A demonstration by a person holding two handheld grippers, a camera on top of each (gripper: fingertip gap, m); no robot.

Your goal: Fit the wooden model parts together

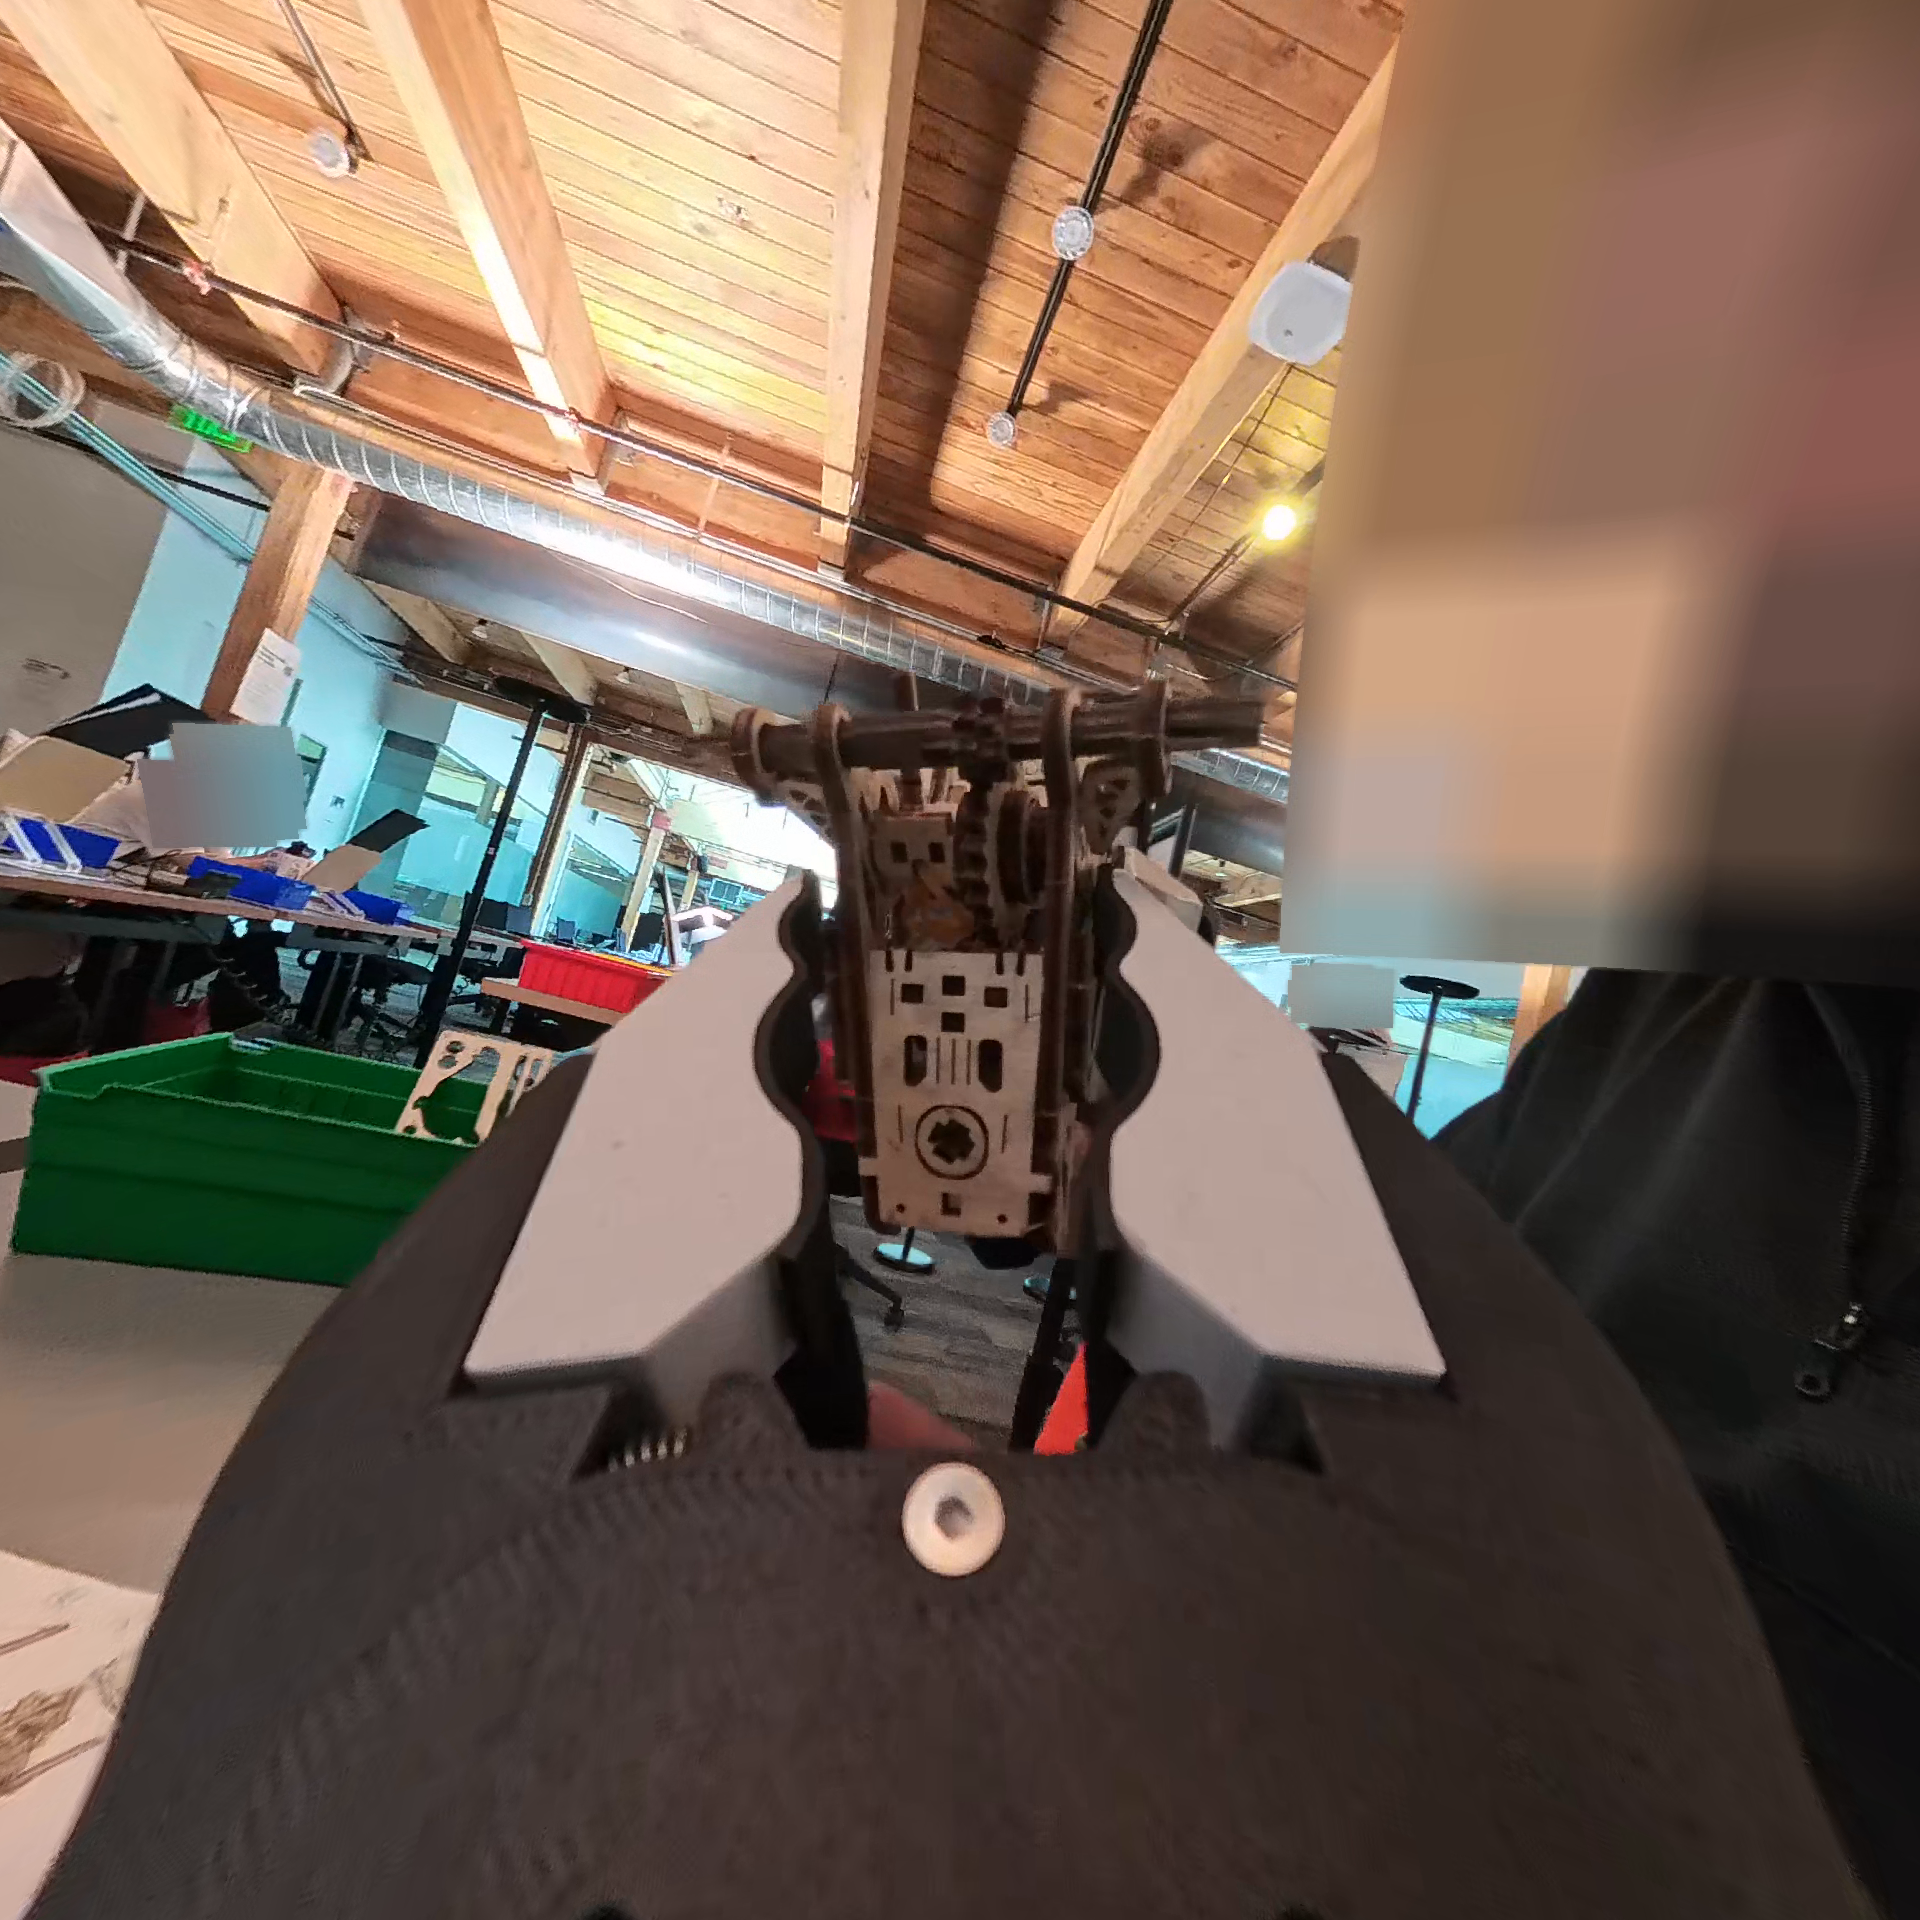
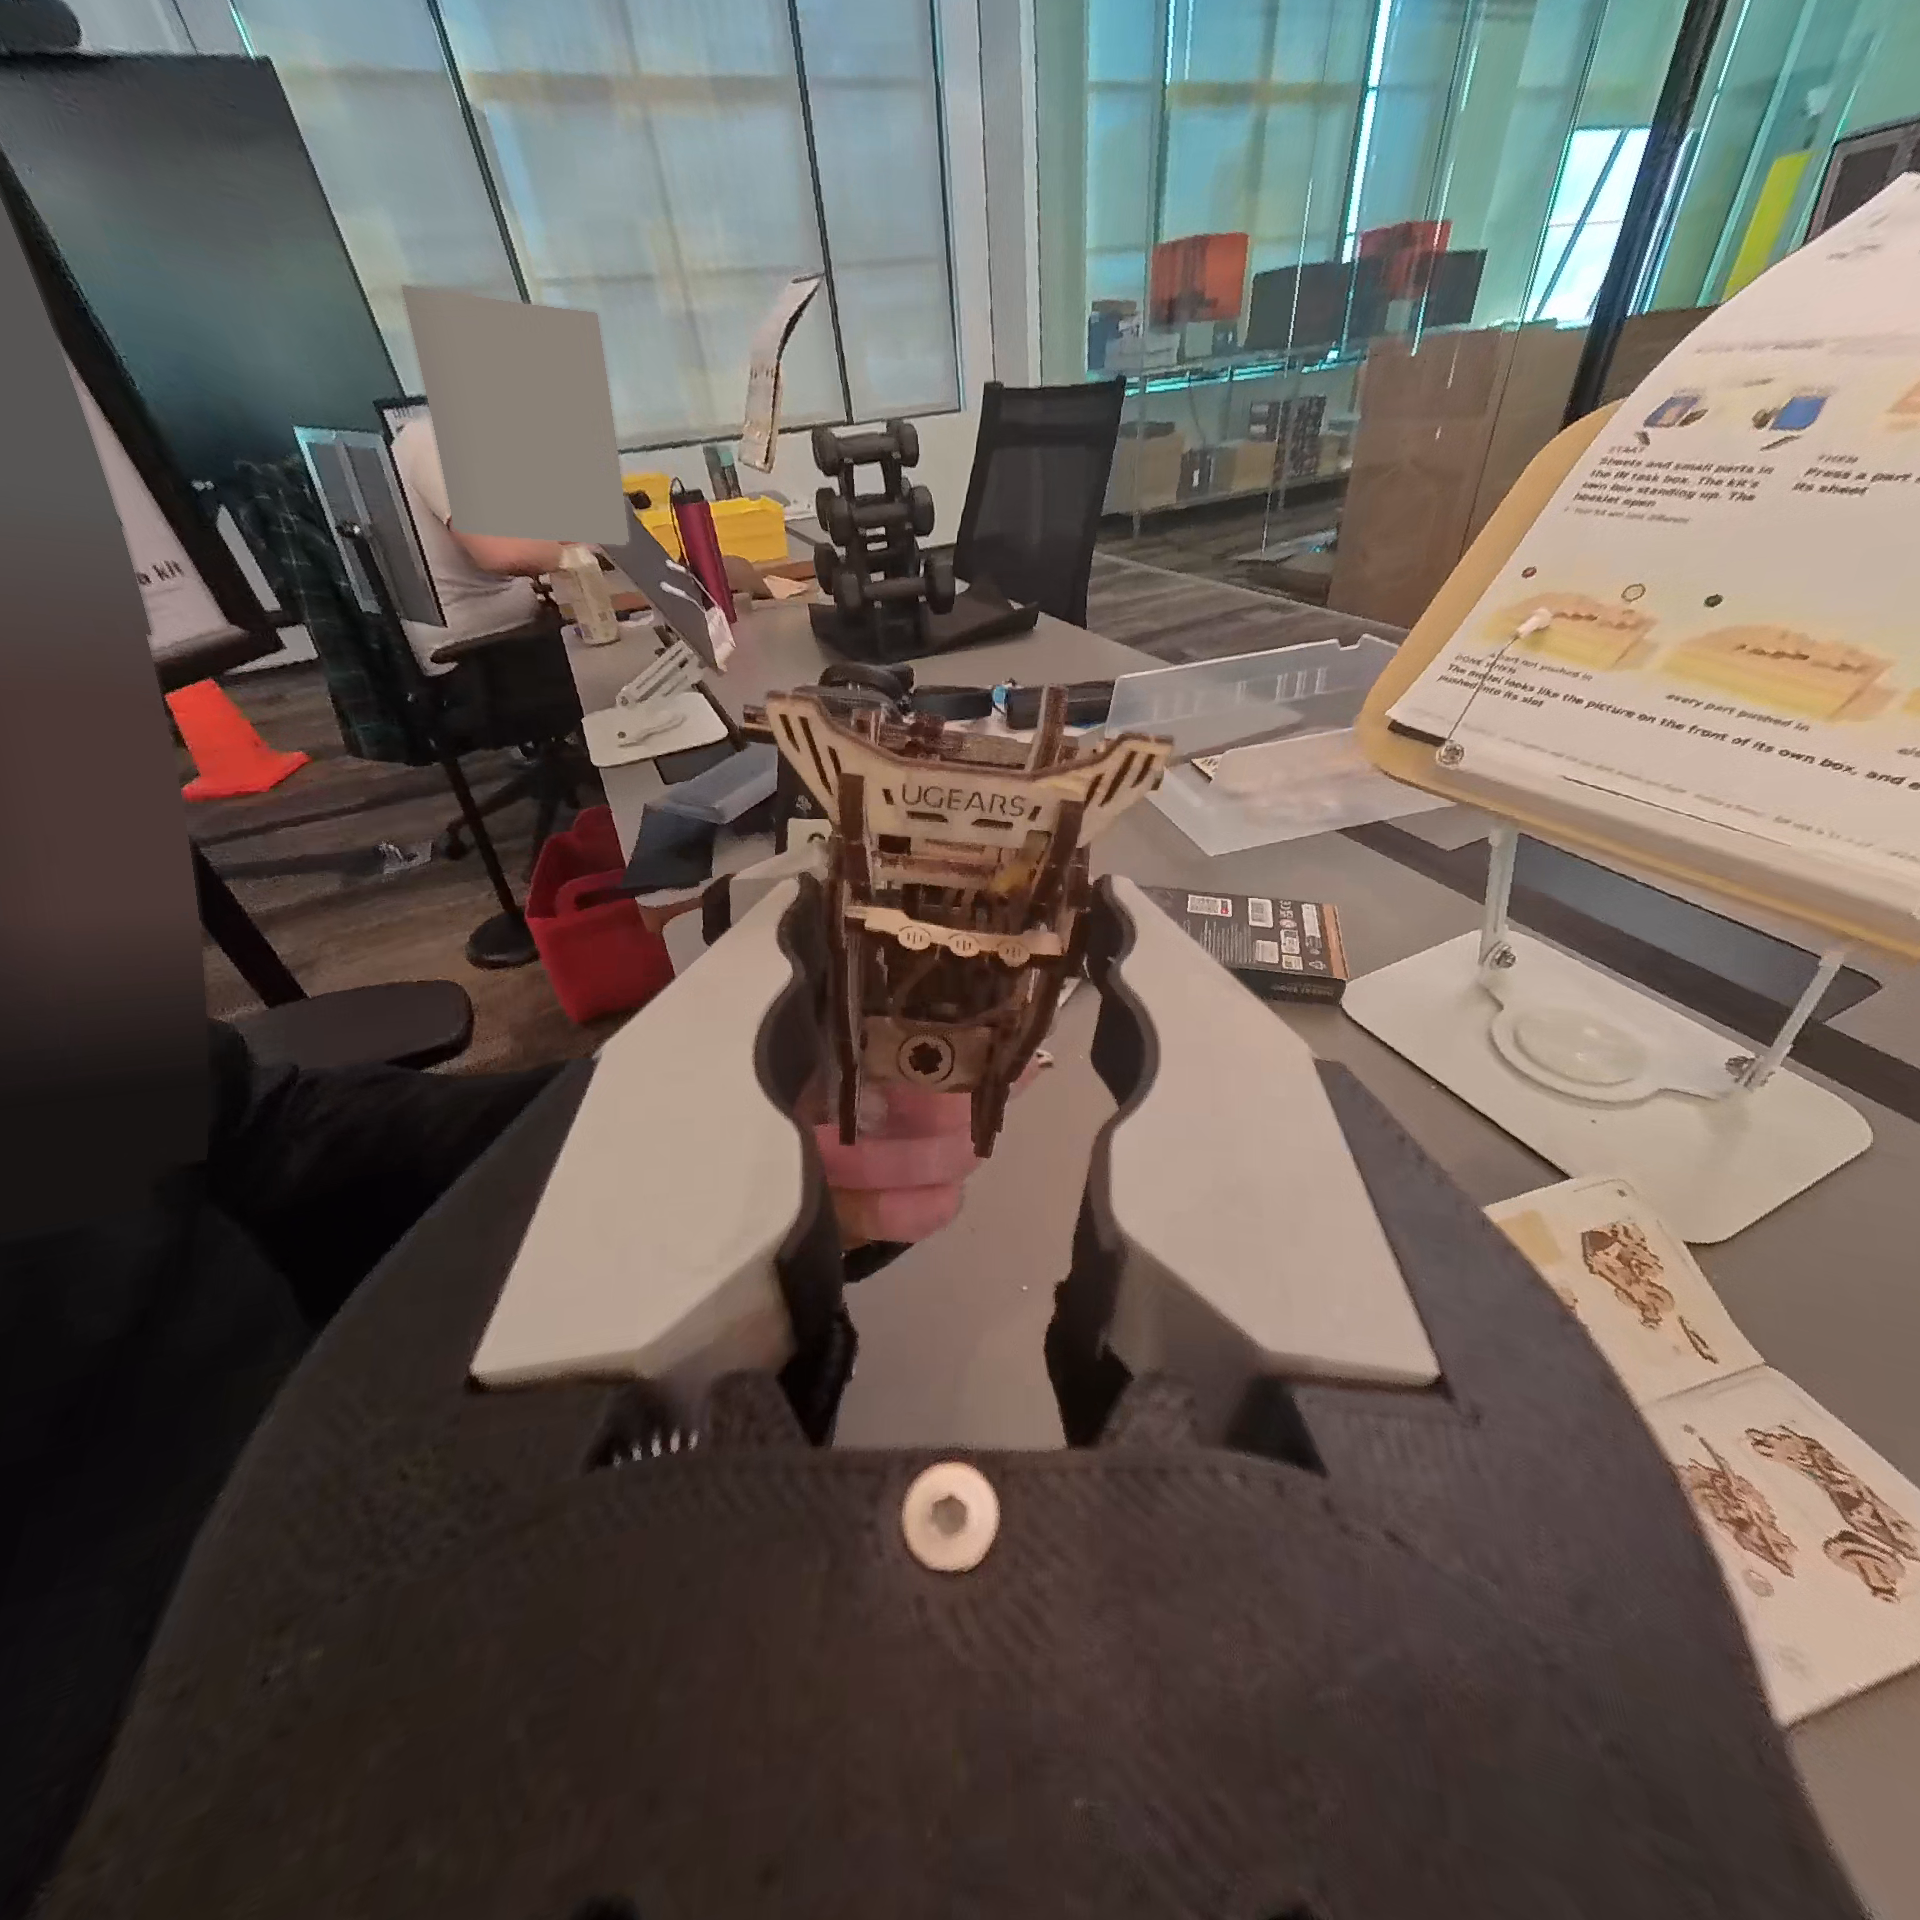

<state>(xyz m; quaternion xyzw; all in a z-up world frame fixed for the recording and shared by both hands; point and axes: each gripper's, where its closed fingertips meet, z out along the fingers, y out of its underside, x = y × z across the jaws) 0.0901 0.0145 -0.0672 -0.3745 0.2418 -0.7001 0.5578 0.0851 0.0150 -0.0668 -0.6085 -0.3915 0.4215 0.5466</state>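
Model [image 1: 961, 1049] sits mid-frame in both wrist views, raised off the bench [image 2: 1455, 1039], with left gripper [image 1: 961, 914] and right gripper [image 2: 951, 914] jaws clamped on its side plates; better to keep one grip firm while the other re-seats, avoiding the fragile gears [image 1: 997, 831]

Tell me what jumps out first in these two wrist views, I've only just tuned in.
The wooden model dominates both views: it sits between the left gripper's fingers, raised toward the timber ceiling, and also between the right gripper's fingers over the grey table. A green bin stands at the left of the left view. An instruction sheet on a stand fills the right of the right view.
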